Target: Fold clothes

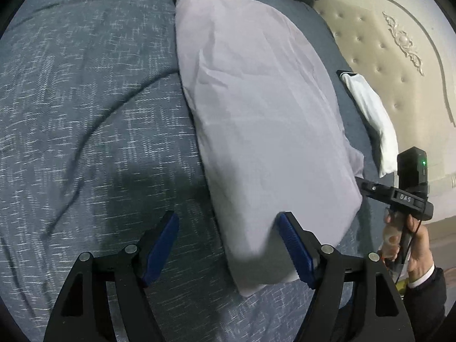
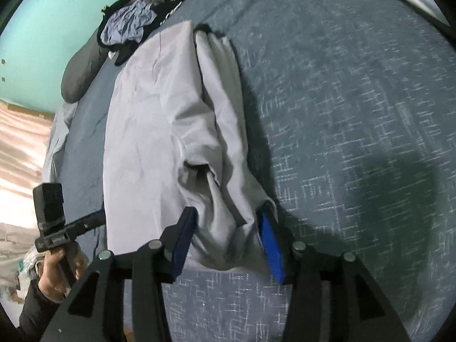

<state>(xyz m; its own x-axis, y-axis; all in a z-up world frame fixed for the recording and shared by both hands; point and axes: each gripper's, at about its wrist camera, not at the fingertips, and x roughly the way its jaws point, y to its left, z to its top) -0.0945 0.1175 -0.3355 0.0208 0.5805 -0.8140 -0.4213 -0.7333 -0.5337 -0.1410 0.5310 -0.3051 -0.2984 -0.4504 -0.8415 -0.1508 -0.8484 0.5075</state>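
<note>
- The folded garment [image 1: 256, 108] lies lengthwise on the bed [image 1: 85, 99], running away from both grippers.
- In the left wrist view, the left gripper [image 1: 228, 245] sits at the garment's near end, 1 pad touching its edge.
- In the right wrist view, the right gripper [image 2: 228, 245] straddles the near end's bunched fold.
- A pile of clothes [image 2: 128, 25] lies beyond the garment's far end.
- A pillow [image 1: 373, 119] lies between garment and headboard [image 1: 399, 42].

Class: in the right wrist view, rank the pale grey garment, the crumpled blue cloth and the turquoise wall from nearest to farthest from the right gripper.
1. Pale grey garment, between the right gripper fingers.
2. Crumpled blue cloth, beyond the garment, upper left.
3. Turquoise wall, far left, behind the bed.
</note>
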